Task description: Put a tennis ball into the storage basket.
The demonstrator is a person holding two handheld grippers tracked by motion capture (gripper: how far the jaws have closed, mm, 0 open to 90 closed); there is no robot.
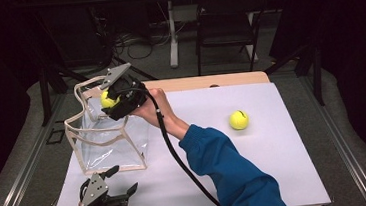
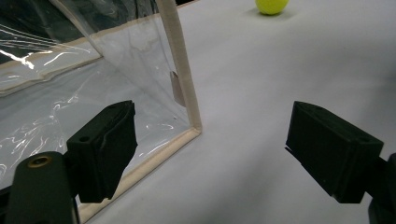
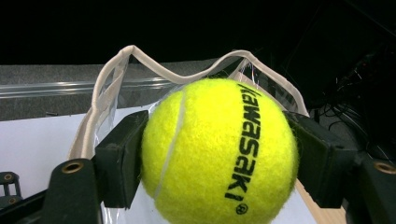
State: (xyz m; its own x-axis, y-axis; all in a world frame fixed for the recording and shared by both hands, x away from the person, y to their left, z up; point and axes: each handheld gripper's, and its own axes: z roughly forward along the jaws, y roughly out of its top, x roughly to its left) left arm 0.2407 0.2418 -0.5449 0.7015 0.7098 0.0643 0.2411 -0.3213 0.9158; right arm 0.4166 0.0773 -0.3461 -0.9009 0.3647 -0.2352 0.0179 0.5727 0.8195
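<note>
The yellow felt tennis ball, clamped in the right gripper, may catch the clear plastic bag's cream-trimmed rim and tip it; left gripper gapes wide, empty.

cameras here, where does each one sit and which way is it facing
High view: fixed above the person's side, looking forward and down on the white table; blue sleeve, both grippers.
Left gripper view: rides the left gripper, facing the clear bag's corner; open black jaws.
Right gripper view: rides the right gripper, facing the bag's rim; jaws clamp a held tennis ball.
Shared: high and left gripper views both show the loose tennis ball.
</note>
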